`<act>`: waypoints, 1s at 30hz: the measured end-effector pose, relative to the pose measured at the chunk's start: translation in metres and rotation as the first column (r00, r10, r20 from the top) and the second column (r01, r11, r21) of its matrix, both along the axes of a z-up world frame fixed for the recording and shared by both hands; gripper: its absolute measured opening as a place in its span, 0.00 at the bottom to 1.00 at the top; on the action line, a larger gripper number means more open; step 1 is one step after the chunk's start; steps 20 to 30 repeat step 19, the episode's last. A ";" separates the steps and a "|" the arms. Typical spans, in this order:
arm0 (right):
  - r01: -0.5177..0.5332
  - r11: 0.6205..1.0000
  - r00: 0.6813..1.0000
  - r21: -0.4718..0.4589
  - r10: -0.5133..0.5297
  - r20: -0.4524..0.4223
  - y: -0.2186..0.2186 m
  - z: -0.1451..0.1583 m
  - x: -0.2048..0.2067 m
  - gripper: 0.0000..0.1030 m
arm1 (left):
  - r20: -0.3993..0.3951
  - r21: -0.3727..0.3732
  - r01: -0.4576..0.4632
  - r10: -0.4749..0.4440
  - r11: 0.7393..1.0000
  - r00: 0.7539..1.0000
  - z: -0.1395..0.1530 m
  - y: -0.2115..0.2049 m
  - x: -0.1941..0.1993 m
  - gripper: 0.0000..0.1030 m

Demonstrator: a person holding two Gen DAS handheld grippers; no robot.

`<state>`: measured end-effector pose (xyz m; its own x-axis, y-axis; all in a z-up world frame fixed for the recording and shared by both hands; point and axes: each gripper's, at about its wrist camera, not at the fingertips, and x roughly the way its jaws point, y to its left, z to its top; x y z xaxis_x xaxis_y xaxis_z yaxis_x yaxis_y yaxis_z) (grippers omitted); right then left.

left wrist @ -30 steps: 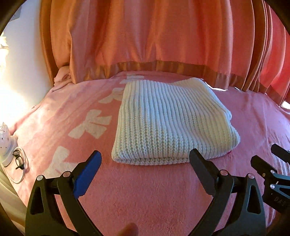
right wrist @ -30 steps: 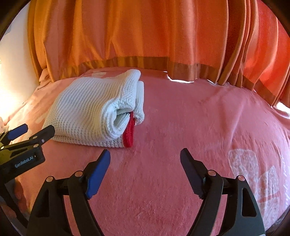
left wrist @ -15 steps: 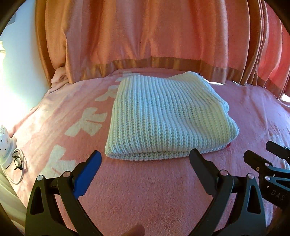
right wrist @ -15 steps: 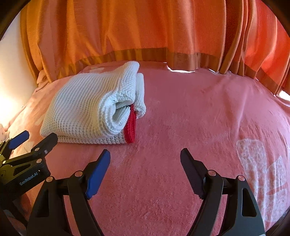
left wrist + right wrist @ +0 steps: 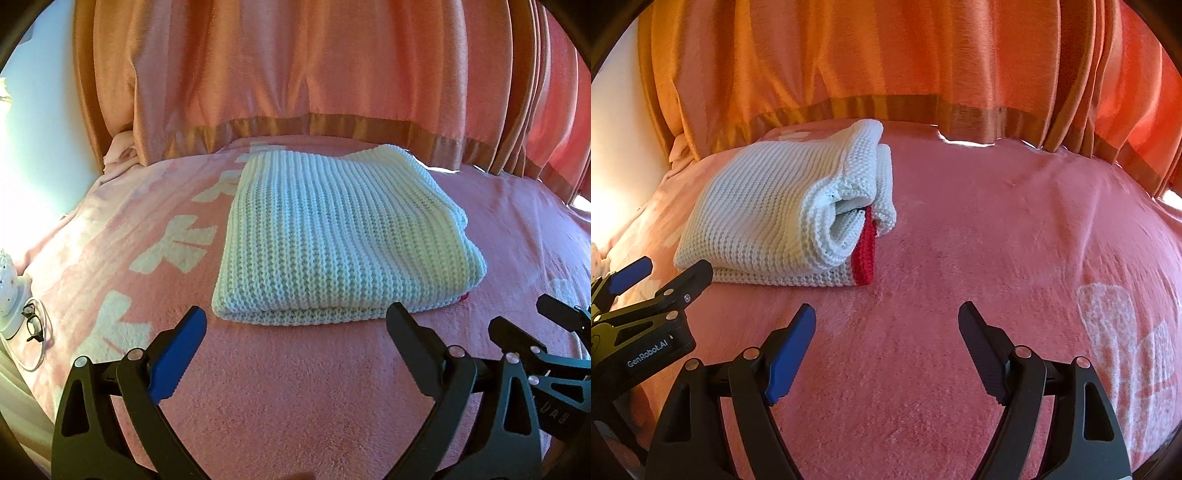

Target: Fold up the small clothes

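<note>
Sweater (image 5: 343, 236), folded, lies on blanket (image 5: 295, 406); no containers.

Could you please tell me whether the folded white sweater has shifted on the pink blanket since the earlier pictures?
No. The sweater lies by the same white bow prints on the blanket; only the cameras shifted.

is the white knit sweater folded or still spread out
Folded: the white knit sweater lies as a compact stacked rectangle on the pink blanket, layers showing at its side.
</note>
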<state>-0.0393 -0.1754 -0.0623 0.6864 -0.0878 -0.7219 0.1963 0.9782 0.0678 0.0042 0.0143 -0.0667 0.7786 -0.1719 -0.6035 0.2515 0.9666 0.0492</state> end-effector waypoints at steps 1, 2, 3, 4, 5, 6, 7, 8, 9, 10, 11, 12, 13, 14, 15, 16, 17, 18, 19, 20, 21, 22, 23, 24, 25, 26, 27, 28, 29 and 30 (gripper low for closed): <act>-0.003 1.000 1.000 0.000 0.003 0.000 -0.001 0.000 0.000 0.75 | 0.006 0.003 -0.006 0.006 1.000 1.000 0.000 0.000 0.000 0.95; -0.003 1.000 1.000 0.001 0.003 0.000 -0.001 0.000 0.001 0.75 | 0.014 0.007 -0.011 0.011 1.000 1.000 0.000 0.000 -0.001 0.95; -0.006 1.000 1.000 0.003 0.006 -0.001 0.000 -0.001 0.001 0.75 | 0.025 0.006 -0.007 0.006 1.000 1.000 0.000 0.000 -0.003 0.95; -0.004 1.000 1.000 0.002 0.004 -0.002 0.002 -0.001 0.000 0.75 | 0.029 0.008 -0.008 0.007 1.000 1.000 -0.001 -0.001 -0.003 0.95; -0.006 1.000 1.000 0.001 0.006 -0.002 0.003 -0.001 0.000 0.75 | 0.031 0.007 -0.006 0.005 1.000 1.000 -0.001 -0.001 -0.004 0.95; -0.010 1.000 1.000 -0.001 0.010 -0.004 0.004 -0.002 0.001 0.75 | 0.032 0.009 -0.010 0.010 1.000 0.999 -0.002 -0.001 -0.004 0.95; -0.013 1.000 1.000 -0.002 0.013 -0.005 0.005 -0.002 0.001 0.75 | 0.033 0.008 -0.013 0.013 1.000 0.999 -0.003 -0.001 -0.004 0.95; -0.015 1.000 1.000 -0.003 0.015 -0.005 0.005 -0.002 0.001 0.75 | 0.029 0.003 -0.011 0.011 1.000 1.000 -0.003 -0.001 -0.004 0.95; -0.017 1.000 1.000 -0.004 0.017 -0.005 0.006 -0.002 0.001 0.75 | 0.028 0.003 -0.014 0.014 1.000 1.000 -0.003 -0.001 -0.003 0.95; -0.017 1.000 1.000 -0.005 0.017 -0.005 0.007 -0.002 0.001 0.75 | 0.028 0.001 -0.016 0.016 1.000 0.999 -0.003 -0.001 -0.003 0.95; -0.017 1.000 1.000 -0.006 0.017 -0.004 0.008 -0.002 0.001 0.75 | 0.032 0.001 -0.020 0.020 1.000 0.999 -0.002 -0.002 -0.004 0.95; -0.018 1.000 1.000 -0.006 0.018 -0.005 0.009 -0.002 0.001 0.75 | 0.034 0.004 -0.022 0.021 1.000 0.999 -0.001 -0.002 -0.003 0.95; -0.020 1.000 1.000 -0.005 0.020 -0.005 0.009 -0.002 0.002 0.75 | 0.035 0.004 -0.025 0.025 1.000 0.999 -0.001 -0.002 -0.004 0.95; -0.020 1.000 1.000 -0.005 0.020 -0.005 0.008 -0.002 0.002 0.75 | 0.040 -0.003 -0.026 0.026 1.000 0.999 0.000 -0.001 -0.004 0.95; -0.021 1.000 1.000 -0.005 0.021 -0.004 0.008 -0.002 0.002 0.75 | 0.043 -0.007 -0.023 0.023 1.000 0.999 0.001 -0.002 -0.005 0.95; -0.023 1.000 1.000 -0.005 0.023 -0.005 0.007 -0.002 0.002 0.75 | 0.041 -0.007 -0.015 0.015 1.000 0.999 0.001 -0.003 -0.004 0.95; -0.022 1.000 1.000 -0.005 0.022 -0.005 0.007 -0.002 0.002 0.75 | 0.034 -0.007 -0.010 0.010 1.000 0.999 0.000 -0.003 -0.004 0.95; -0.021 1.000 1.000 -0.005 0.021 -0.005 0.008 -0.002 0.002 0.75 | 0.030 -0.008 -0.007 0.008 1.000 1.000 0.000 -0.003 -0.004 0.95; -0.021 1.000 1.000 -0.006 0.021 -0.005 0.008 -0.002 0.002 0.75 | 0.026 -0.006 -0.007 0.008 1.000 1.000 -0.001 -0.004 -0.003 0.95; -0.021 1.000 1.000 -0.006 0.021 -0.005 0.008 -0.002 0.002 0.75 | 0.026 -0.006 -0.007 0.008 1.000 1.000 -0.001 -0.004 -0.003 0.95; -0.021 1.000 1.000 -0.006 0.021 -0.005 0.008 -0.002 0.002 0.75 | 0.026 -0.006 -0.007 0.008 1.000 1.000 -0.001 -0.004 -0.003 0.95; -0.021 1.000 1.000 -0.006 0.021 -0.005 0.008 -0.002 0.002 0.75 | 0.026 -0.006 -0.007 0.008 1.000 1.000 -0.001 -0.004 -0.003 0.95; -0.021 1.000 1.000 -0.006 0.021 -0.005 0.008 -0.002 0.002 0.75 | 0.026 -0.006 -0.007 0.008 1.000 1.000 -0.001 -0.004 -0.003 0.95; -0.021 1.000 1.000 -0.006 0.021 -0.005 0.008 -0.002 0.002 0.75 | 0.026 -0.006 -0.007 0.008 1.000 1.000 -0.001 -0.004 -0.003 0.95; -0.021 1.000 1.000 -0.006 0.021 -0.005 0.008 -0.002 0.002 0.75 | 0.026 -0.006 -0.007 0.008 1.000 1.000 -0.001 -0.004 -0.003 0.95; -0.021 1.000 1.000 -0.006 0.021 -0.005 0.008 -0.002 0.002 0.75 | 0.026 -0.006 -0.007 0.008 1.000 1.000 -0.001 -0.004 -0.003 0.95; -0.021 1.000 1.000 -0.006 0.021 -0.005 0.008 -0.002 0.002 0.75 | 0.026 -0.006 -0.007 0.008 1.000 1.000 -0.001 -0.004 -0.003 0.95; -0.021 1.000 1.000 -0.006 0.021 -0.005 0.008 -0.002 0.002 0.75 | 0.026 -0.006 -0.007 0.008 1.000 1.000 -0.001 -0.004 -0.003 0.95; -0.021 1.000 1.000 -0.006 0.021 -0.005 0.008 -0.002 0.002 0.75 | 0.026 -0.006 -0.007 0.008 1.000 1.000 -0.001 -0.004 -0.003 0.95; -0.021 1.000 1.000 -0.006 0.021 -0.005 0.008 -0.002 0.002 0.75 | 0.026 -0.006 -0.007 0.008 1.000 1.000 -0.001 -0.004 -0.003 0.95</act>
